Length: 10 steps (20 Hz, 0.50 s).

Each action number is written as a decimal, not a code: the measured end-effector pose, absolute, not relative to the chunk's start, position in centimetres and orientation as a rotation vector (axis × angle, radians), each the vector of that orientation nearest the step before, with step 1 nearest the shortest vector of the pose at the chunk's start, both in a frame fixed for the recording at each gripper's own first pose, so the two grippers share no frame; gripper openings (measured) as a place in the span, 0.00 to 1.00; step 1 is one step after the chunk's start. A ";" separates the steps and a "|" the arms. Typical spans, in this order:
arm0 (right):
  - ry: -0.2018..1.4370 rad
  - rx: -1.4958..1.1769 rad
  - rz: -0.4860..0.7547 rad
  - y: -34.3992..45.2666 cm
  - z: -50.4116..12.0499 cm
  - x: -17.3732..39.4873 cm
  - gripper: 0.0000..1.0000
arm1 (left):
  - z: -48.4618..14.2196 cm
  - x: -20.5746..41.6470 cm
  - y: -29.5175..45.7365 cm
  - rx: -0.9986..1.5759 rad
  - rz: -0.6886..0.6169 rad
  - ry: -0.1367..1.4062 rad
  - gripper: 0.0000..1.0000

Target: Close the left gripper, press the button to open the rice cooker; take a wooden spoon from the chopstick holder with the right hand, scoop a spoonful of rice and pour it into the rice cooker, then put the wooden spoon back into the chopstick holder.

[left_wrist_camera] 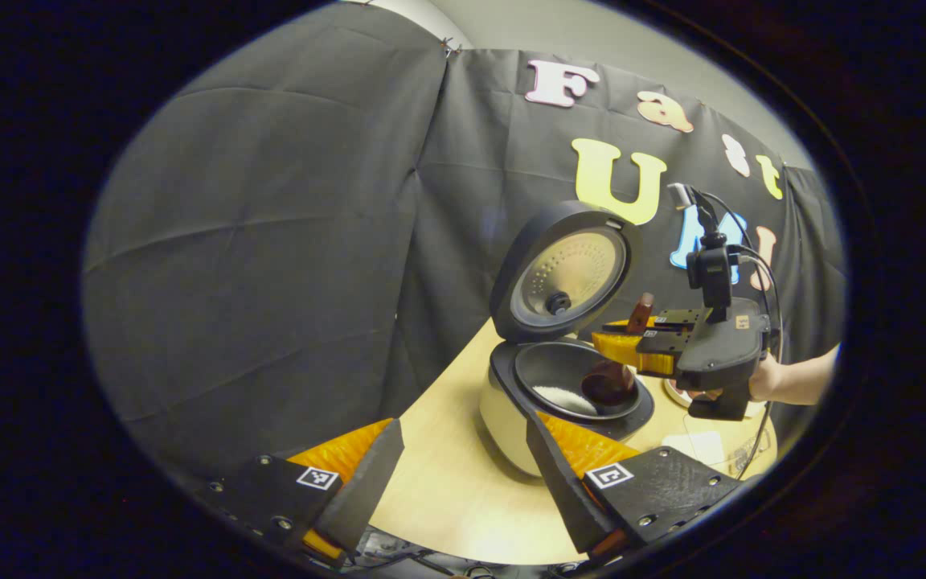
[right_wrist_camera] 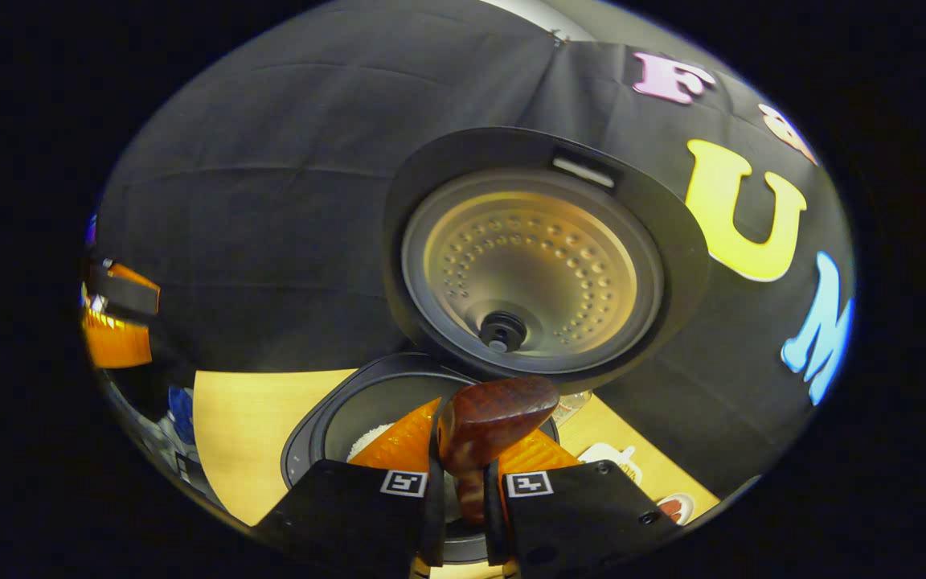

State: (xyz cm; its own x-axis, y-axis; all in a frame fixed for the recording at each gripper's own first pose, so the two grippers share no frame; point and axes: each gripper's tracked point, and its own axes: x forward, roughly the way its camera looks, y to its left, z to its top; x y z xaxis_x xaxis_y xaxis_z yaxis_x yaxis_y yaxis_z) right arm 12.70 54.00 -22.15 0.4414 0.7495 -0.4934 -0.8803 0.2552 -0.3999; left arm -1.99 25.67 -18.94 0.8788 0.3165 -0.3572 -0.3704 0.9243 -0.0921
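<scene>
Fingers of the left gripper (left_wrist_camera: 463, 482) stand spread apart with nothing between them, low over the table (left_wrist_camera: 447, 490). Beyond them the rice cooker (left_wrist_camera: 511, 418) sits near the table's far edge, its lid (left_wrist_camera: 563, 269) raised upright and white rice (left_wrist_camera: 553, 395) lying in the pot. At right, a hand (left_wrist_camera: 760, 378) holds the right gripper (right_wrist_camera: 463, 490), which pinches the wooden spoon (right_wrist_camera: 487, 426); the spoon's bowl dips into the pot.
</scene>
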 end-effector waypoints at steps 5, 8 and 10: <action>0.251 -0.598 1.084 53.8 -21.1 12.7 0.22 | -18.1 -1.7 24.5 -0.135 0.329 0.328 0.95; 0.308 -0.394 1.031 53.2 -18.9 12.4 0.22 | -17.4 -1.3 23.2 -0.133 0.301 0.314 0.96; 0.332 -0.271 0.987 52.4 -17.2 13.0 0.22 | -17.1 -0.7 22.2 -0.138 0.275 0.308 0.95</action>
State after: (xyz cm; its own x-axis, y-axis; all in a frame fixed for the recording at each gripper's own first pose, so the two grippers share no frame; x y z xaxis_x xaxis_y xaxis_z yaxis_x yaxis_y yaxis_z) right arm 13.01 52.42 -17.25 0.5080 0.7666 -0.3928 -0.8482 0.5245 -0.0735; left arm -0.73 22.16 -17.08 0.9161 0.2455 -0.3171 -0.2874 0.9534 -0.0921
